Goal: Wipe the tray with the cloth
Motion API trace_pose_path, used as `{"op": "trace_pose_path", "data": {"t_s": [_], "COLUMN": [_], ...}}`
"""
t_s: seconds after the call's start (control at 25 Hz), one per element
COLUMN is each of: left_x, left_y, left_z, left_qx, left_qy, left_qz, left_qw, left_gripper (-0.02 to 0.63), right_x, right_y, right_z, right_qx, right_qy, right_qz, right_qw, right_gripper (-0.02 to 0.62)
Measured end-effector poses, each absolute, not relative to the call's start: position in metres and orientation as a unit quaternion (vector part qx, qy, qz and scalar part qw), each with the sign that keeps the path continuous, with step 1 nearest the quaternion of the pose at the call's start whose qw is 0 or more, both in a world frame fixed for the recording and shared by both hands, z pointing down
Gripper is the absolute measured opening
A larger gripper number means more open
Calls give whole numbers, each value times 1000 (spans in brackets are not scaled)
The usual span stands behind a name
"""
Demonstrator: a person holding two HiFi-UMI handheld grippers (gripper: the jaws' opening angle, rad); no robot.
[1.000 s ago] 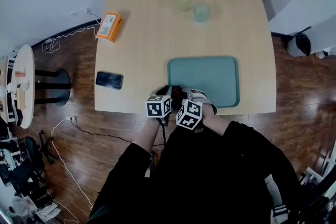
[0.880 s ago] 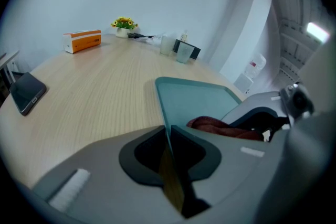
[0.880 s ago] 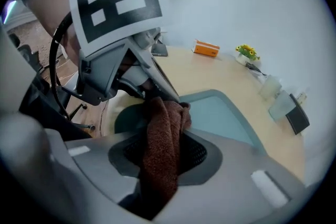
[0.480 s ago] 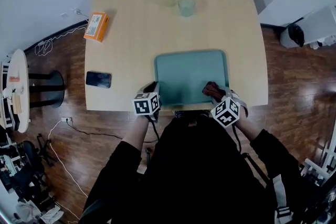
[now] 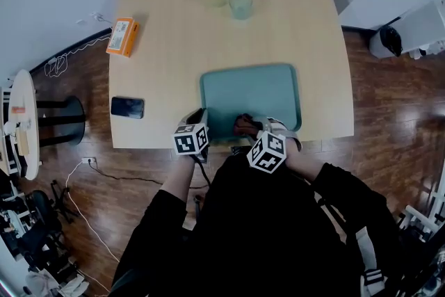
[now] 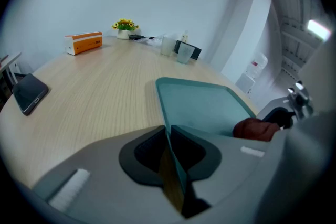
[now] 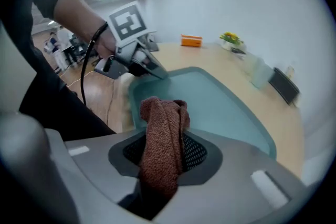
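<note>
Tray (image 5: 268, 88): left claw (image 5: 203, 117) clamped on near-left edge, right claw (image 5: 254, 131) clamping cloth (image 5: 244, 125) at near edge

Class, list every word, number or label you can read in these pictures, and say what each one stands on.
No text here is readable.
Orange box: has print, too small and blurred to read.
Marker cubes: black-and-white square patterns only, no words or numbers.

Mostly matt stuff, plus one fuzzy cloth
The cloth (image 7: 160, 134) is rough, nubbly rust-brown terry; the teal tray (image 5: 259, 90) looks like smooth matt plastic, the table (image 5: 174, 45) pale wood-grain, and the dark wood floor (image 5: 389, 129) at right is glossy.
</note>
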State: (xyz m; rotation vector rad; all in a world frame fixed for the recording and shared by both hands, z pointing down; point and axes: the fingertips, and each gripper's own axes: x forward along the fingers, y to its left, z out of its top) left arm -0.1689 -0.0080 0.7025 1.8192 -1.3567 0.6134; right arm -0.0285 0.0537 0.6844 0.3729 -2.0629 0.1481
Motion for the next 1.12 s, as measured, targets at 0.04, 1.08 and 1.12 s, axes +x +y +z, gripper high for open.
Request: {"op": "trace_pose_path", "data": {"t_s": [0.04,1.08,1.12], "left_x": [-169,-165,-165], "left_y": [-8,-3,-3], "left_z": [702,708,708], "left_qx": [714,724,724], "left_qy": [-532,-511,-509], "left_qz": [240,261,263], "left_qw": [386,384,385], "left_gripper": [18,23,23], "right_x": [-56,135,132], "right_y": [61,20,10], "right_z": [685,696,697], "right_qx": [124,311,317], "right_qy": [-859,-794,-793], "right_qz": [40,157,151], "right_qw": [495,499,498], "right_gripper": [120,120,120]}}
